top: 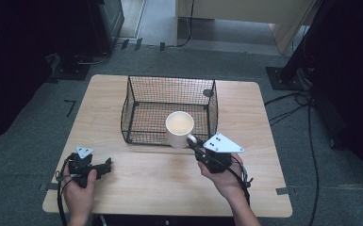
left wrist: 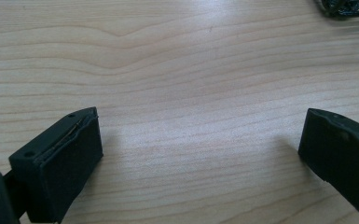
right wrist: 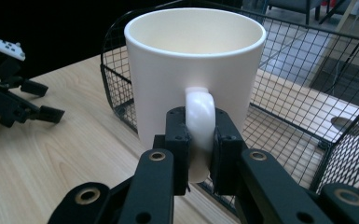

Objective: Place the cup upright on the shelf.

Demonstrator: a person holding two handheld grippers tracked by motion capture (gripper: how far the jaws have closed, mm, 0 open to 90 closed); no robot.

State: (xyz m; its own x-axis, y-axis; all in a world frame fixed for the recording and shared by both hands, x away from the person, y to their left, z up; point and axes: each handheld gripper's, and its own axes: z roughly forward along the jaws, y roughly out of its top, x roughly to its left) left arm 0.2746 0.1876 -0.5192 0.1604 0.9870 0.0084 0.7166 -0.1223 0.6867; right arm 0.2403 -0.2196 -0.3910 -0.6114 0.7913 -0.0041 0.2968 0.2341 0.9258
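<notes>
A white mug [top: 179, 128] hangs upright over the near rim of a black wire basket [top: 141, 101], held by its handle [right wrist: 199, 116]. My right gripper [top: 195, 146] is shut on that handle, and in the right gripper view [right wrist: 199, 149] both jaws press its sides. The mug [right wrist: 193, 70] looks empty inside. My left gripper [top: 104, 165] rests low over the table's front left, held in a hand. In the left gripper view [left wrist: 200, 140] its jaws stand wide apart over bare wood, open with nothing between them.
The light wooden table [top: 122, 183] stands on grey carpet. The basket [right wrist: 307, 93] sits at the table's middle back and holds nothing visible. Cables [top: 306, 108] run over the floor at the right, and dark stands sit at the back corners.
</notes>
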